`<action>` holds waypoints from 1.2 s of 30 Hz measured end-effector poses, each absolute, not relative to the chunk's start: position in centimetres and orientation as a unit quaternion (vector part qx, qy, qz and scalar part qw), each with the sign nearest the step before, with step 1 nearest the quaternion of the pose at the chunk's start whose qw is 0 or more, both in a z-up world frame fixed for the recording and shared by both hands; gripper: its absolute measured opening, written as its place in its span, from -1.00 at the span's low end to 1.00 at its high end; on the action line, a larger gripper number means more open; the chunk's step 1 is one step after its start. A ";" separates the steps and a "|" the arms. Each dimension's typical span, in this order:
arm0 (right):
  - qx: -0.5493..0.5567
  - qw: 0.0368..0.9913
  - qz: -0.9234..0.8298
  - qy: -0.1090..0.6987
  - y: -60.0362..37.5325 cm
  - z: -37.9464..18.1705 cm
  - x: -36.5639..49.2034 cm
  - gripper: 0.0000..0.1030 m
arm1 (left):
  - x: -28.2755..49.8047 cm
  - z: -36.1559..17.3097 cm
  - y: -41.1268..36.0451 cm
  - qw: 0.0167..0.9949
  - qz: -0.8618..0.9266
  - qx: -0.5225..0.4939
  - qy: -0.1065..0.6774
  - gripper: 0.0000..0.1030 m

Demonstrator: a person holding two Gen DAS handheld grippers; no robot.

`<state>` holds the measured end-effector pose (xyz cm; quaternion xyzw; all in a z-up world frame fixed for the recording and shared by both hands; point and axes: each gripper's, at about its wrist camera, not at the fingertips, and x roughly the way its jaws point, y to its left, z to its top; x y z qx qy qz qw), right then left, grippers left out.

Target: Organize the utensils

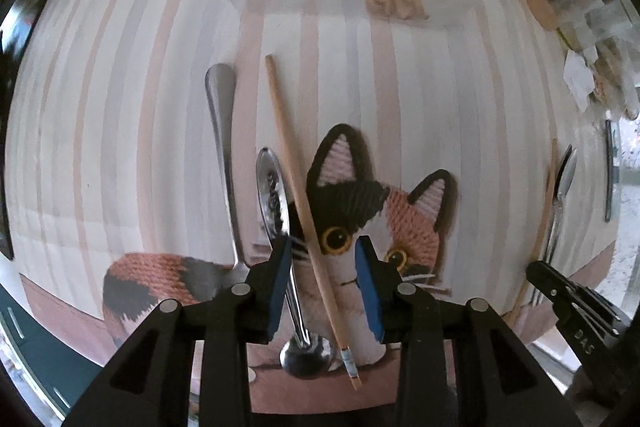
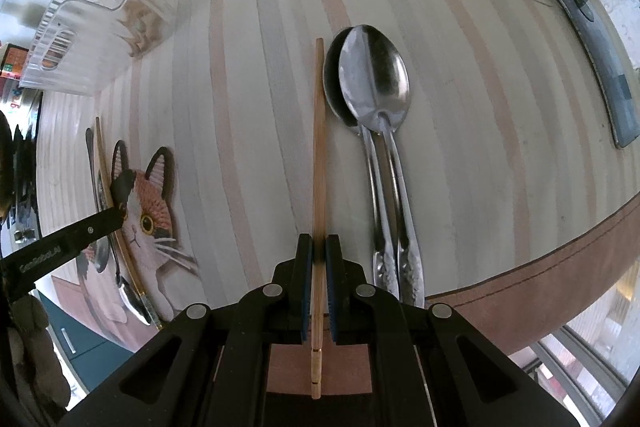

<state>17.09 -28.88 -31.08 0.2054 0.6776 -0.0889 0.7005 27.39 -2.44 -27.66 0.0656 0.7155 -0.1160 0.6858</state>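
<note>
Chopstick [image 2: 319, 155] pinched tight by the right gripper [image 2: 319, 259], pads squeezed onto the thin wood low in the middle of the right wrist view. Runs straight up the frame, long way in line with the fingers, tip pointing to the top. Lies just left of two stacked spoons [image 2: 376, 79] on the striped table [image 2: 248, 67]. Second chopstick [image 1: 298, 195] in the left wrist view, slanting from upper left down to lower right across the cat mat [image 1: 400, 219], beside a spoon [image 1: 276, 203]. Sits between the spread pads of the left gripper [image 1: 324, 255], touched by neither pad. Looks like a match-up job next: right hand already holding one stick, left hand nearest the other. Probably needs a small twist first, to line the left pads up with that slanted stick.
</note>
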 end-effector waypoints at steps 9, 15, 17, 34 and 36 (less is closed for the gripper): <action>0.205 0.700 -0.091 0.678 -28.5 -31.4 16.8 -0.87 | 27.1 -27.1 -7.4 0.699 -0.152 0.118 0.689 -0.98; 0.210 0.700 -0.093 0.676 -28.7 -31.5 16.6 -0.87 | 26.0 -28.4 -10.2 0.678 -0.169 0.110 0.707 -0.95; 0.213 0.700 -0.095 0.675 -29.0 -31.5 16.5 -0.87 | 25.8 -28.6 -9.7 0.673 -0.162 0.095 0.715 -0.91; 0.237 0.695 -0.091 0.673 -30.6 -31.9 16.3 -0.87 | 25.5 -28.3 -5.4 0.686 -0.120 0.042 0.716 -0.13; 0.235 0.696 -0.091 0.672 -30.6 -31.8 16.5 -0.87 | 25.7 -28.2 -6.8 0.698 -0.113 0.081 0.703 -0.20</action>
